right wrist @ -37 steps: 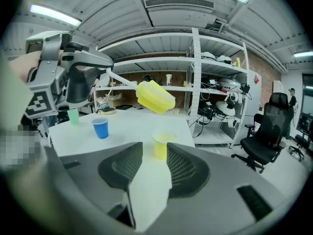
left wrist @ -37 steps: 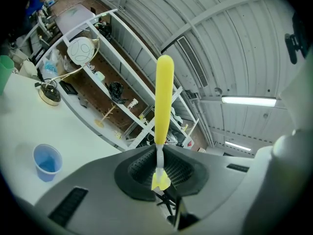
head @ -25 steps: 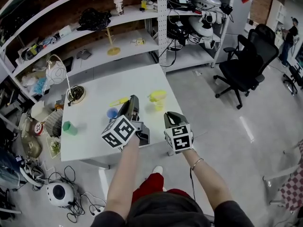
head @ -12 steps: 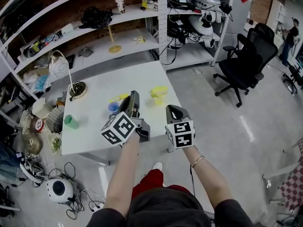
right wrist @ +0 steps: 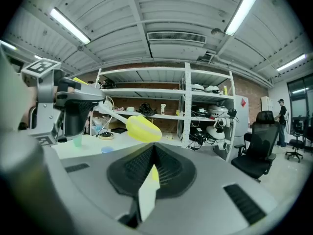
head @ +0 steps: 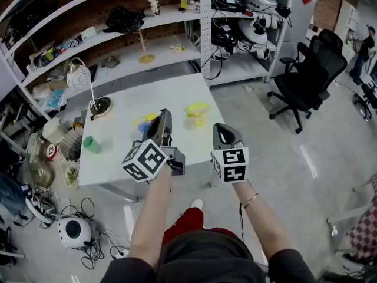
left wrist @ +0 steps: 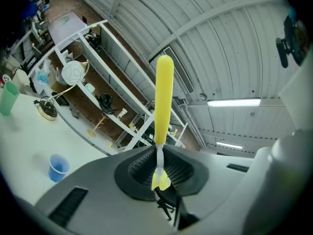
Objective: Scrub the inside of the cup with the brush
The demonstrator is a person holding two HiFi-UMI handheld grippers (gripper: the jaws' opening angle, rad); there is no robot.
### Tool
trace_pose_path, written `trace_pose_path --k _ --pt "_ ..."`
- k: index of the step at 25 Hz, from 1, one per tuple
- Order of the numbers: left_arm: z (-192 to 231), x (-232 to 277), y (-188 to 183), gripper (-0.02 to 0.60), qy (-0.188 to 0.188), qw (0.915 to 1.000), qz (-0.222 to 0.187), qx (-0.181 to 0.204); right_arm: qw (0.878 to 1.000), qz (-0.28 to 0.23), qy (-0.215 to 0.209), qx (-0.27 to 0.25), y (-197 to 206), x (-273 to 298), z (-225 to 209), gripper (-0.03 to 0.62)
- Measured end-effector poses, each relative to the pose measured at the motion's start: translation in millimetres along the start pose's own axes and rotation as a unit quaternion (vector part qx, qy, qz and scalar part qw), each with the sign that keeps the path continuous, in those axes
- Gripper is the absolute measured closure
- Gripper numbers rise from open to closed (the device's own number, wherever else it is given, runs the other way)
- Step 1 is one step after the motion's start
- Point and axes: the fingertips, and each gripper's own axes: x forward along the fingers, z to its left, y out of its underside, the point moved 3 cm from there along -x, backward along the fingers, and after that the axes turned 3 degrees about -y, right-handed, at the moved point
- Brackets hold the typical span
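My left gripper point(head: 162, 119) is shut on the brush point(left wrist: 163, 97). Its thin white stem sits between the pads and its long yellow part sticks out ahead along the jaws. From the right gripper view the brush point(right wrist: 142, 129) reaches in from the left gripper point(right wrist: 73, 111). A yellow cup point(head: 196, 112) stands on the white table point(head: 118, 161), just ahead and left of my right gripper point(head: 220, 128). The right gripper point(right wrist: 152, 155) is shut, apart from the cup. A thin white and yellow sliver shows at its jaw line; what it is I cannot tell.
A small blue cup point(head: 142, 127) sits on the table by the left gripper's tip, and a green cup point(head: 91, 144) stands near the table's left edge. A desk lamp's round base point(head: 100, 107) is at the back left. Metal shelves point(head: 147, 46) run behind; an office chair point(head: 306, 78) stands to the right.
The right gripper has drifted a little to the right, away from the yellow cup. The left gripper still holds the brush in nearly the same place.
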Motion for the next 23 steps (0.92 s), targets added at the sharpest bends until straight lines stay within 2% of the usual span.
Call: trace_pose_path --k 10,23 --pt "-14.5 -28.5 -15.5 0.541 0.007 0.9995 -0.025 0.017 0.999 -0.034 -0.009 0.003 -17.8 -23.0 10.8 0.577" --pt "-24.4 -55.4 -29.0 0.541 -0.003 0.9984 -0.049 0.029 0.998 -0.055 -0.027 0.005 -31.5 -36.2 21.1 0.577"
